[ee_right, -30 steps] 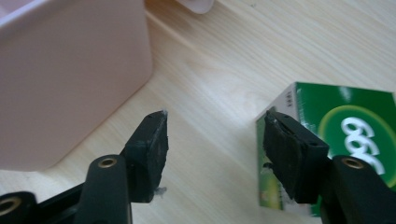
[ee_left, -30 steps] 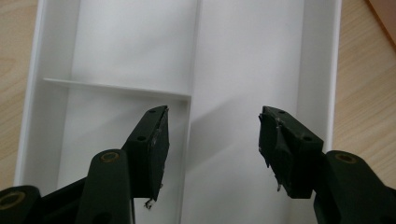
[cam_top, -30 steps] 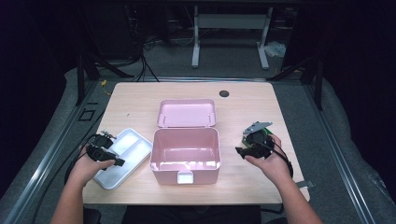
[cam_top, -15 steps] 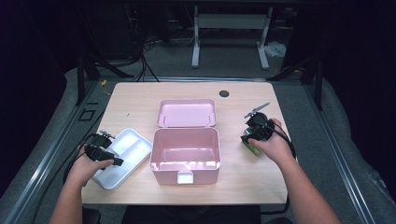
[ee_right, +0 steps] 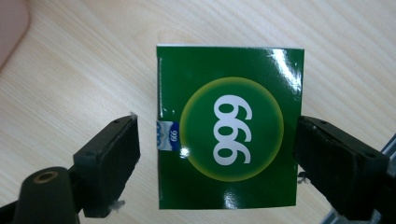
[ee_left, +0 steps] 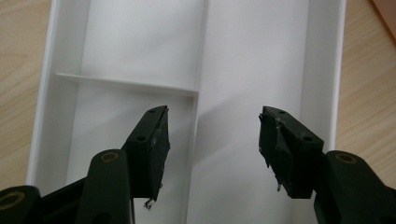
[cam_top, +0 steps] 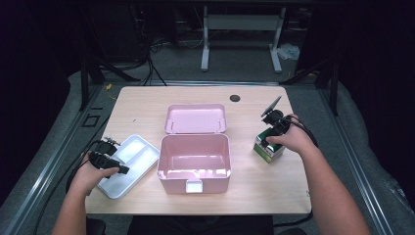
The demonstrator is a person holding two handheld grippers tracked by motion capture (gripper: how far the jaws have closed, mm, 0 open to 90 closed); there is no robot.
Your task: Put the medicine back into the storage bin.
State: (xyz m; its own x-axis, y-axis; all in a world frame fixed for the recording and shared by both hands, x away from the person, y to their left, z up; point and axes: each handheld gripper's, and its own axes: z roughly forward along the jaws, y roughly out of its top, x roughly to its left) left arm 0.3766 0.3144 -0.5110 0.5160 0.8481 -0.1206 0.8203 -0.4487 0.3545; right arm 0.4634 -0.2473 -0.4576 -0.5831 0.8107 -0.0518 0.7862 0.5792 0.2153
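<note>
A green carton printed with "999" lies flat on the wooden table, right of the pink box. My right gripper hangs over it with a jaw on each side of the carton. The jaws have just been opening, and a gap shows at the left pad, so it is open. In the high view the right gripper points down at the carton. My left gripper stands open over the white divided tray with nothing between its jaws. In the high view the left gripper is above the tray.
A pink box stands open and empty in the middle of the table, its lid lying back behind it. A dark round grommet sits near the far edge. Cables trail off both sides of the table.
My right hand has moved away from the front edge toward the back of the table, and its gripper now stands over the green carton. The left hand has stayed over the tray.
</note>
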